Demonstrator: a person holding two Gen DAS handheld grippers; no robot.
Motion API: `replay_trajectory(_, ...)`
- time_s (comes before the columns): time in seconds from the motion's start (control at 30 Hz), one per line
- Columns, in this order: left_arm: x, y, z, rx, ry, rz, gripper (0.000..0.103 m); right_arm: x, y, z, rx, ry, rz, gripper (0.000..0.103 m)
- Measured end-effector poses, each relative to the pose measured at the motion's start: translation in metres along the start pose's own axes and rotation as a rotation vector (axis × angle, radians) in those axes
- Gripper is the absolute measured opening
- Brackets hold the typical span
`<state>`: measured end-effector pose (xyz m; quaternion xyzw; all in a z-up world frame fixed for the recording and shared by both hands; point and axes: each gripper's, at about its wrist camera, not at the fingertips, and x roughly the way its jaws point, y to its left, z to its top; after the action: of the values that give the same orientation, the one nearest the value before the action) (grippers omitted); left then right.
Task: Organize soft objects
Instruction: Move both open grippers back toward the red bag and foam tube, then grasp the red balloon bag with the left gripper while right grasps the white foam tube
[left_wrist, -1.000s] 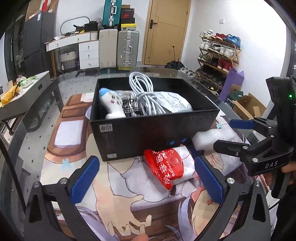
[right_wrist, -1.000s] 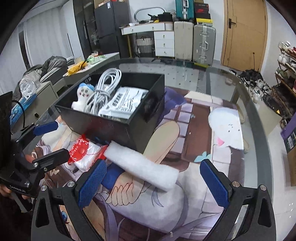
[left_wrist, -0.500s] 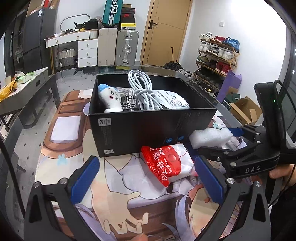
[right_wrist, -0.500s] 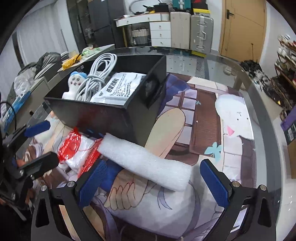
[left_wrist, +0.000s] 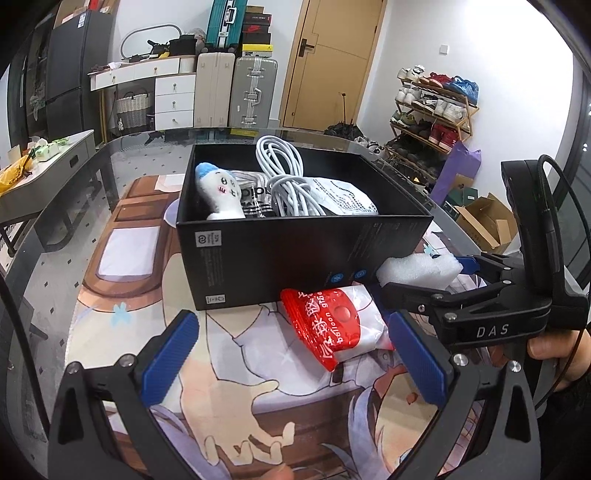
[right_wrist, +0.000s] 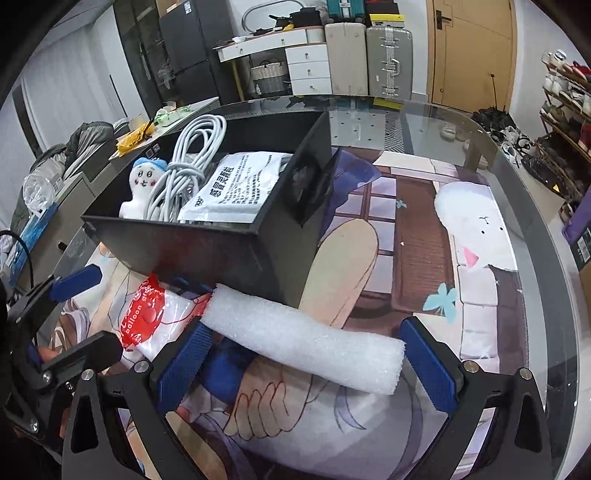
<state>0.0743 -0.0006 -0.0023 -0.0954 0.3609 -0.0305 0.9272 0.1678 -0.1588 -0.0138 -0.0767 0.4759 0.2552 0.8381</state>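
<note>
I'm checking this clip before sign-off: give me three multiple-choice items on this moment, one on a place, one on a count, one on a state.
1. Where does the white foam roll lie?
A. inside the black cardboard box
B. on the printed mat outside the box
C. on the shoe rack

2. How many items lie on the mat in front of the box?
A. two
B. four
C. none

3. How do the right gripper jaws stand?
A. shut on the roll
B. open around the roll
C. shut on the red and white balloon packet

Key: 1 B, the roll rests on the mat against the box corner. 2 A, only the roll and the packet lie there. 3 B, both blue pads stand apart, with the roll lying between them.
</note>
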Motion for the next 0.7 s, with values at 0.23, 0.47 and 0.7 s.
replay_trajectory(0.23,0.004,-0.003,-0.001,0.006,0.023,0.001,0.103,-0.004,-0.010,0.000,0.035,-0.017,0.029,0.097)
replay_trajectory(0.47,0.006,-0.007,-0.001,0.007,0.032,0.010,0.103,-0.014,-0.014,-0.001,0.011,-0.029,0.029,0.091)
replay_trajectory(0.7,0.010,-0.017,0.001,0.046,0.060,0.047,0.103,-0.030,-0.020,0.000,0.023,-0.068,0.048,0.091)
